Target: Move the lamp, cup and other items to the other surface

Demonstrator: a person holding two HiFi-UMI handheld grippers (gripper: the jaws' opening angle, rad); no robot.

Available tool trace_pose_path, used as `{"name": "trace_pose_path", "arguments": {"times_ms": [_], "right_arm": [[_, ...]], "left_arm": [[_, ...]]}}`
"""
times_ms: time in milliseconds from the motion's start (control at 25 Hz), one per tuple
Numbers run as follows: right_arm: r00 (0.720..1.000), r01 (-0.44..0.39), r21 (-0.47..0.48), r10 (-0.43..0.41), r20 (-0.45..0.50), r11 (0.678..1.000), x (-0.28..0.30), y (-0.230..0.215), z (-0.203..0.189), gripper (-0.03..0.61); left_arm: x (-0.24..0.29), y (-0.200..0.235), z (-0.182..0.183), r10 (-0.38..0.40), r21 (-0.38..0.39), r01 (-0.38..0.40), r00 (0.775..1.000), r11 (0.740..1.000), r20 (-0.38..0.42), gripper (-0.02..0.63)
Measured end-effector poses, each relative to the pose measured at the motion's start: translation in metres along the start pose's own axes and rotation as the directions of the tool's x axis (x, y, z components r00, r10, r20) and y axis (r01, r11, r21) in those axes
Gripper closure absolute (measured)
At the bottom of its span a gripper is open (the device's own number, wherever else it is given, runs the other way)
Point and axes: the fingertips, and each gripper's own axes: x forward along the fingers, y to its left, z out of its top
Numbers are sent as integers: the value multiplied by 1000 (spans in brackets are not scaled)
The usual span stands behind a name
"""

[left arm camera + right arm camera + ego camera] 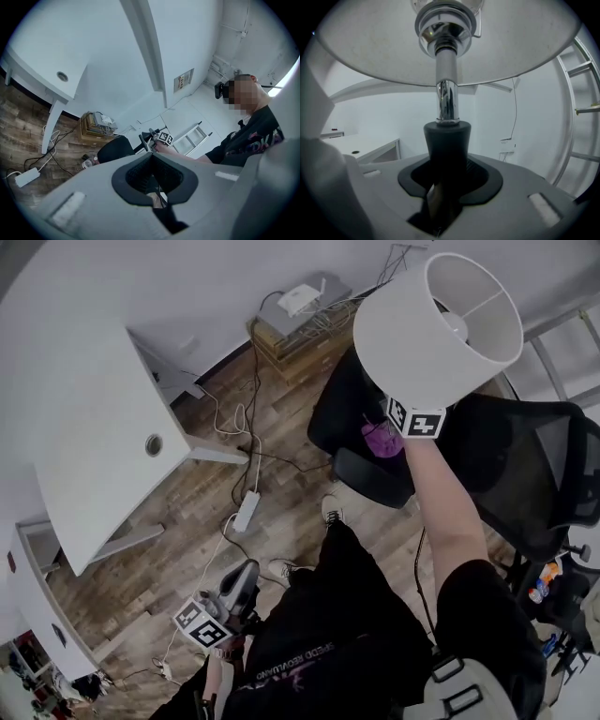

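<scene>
The right gripper point(446, 161) has its fingers clamped on the lamp point(441, 329) stem, held high over the floor point(187, 512); not yet on the tabletop point(84, 418); the left gripper point(152, 158) fingers seem closed, empty; cup unseen.

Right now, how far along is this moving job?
Done: nothing visible; the white desk holds no items. In hand: the lamp, its dark base clamped in the jaws of the right gripper, held aloft. Remaining: setting it down, then the cup and other items, none in view. The left gripper is empty.
</scene>
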Motion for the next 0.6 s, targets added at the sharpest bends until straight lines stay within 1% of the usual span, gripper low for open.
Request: {"name": "trace_pose_path", "arguments": {"times_ms": [120,240,440,600], "right_arm": [[1000,28,49,-28,1,998,1,-31,-36,433],[999,53,92,-53,-9,994,8,-51,-74,434],[994,76,125,-65,-86,989,21,-61,-141,434],[992,74,128,-60,-110,989,33,-72,-188,434]], "left_arm": [[24,-3,-19,21,14,-20,999,1000,-34,617],[40,2,-33,62,15,-61,996,998,-68,617],[52,10,-53,136,-6,-138,979,990,-151,617],[70,24,-78,160,-5,-164,966,986,-201,617]]}}
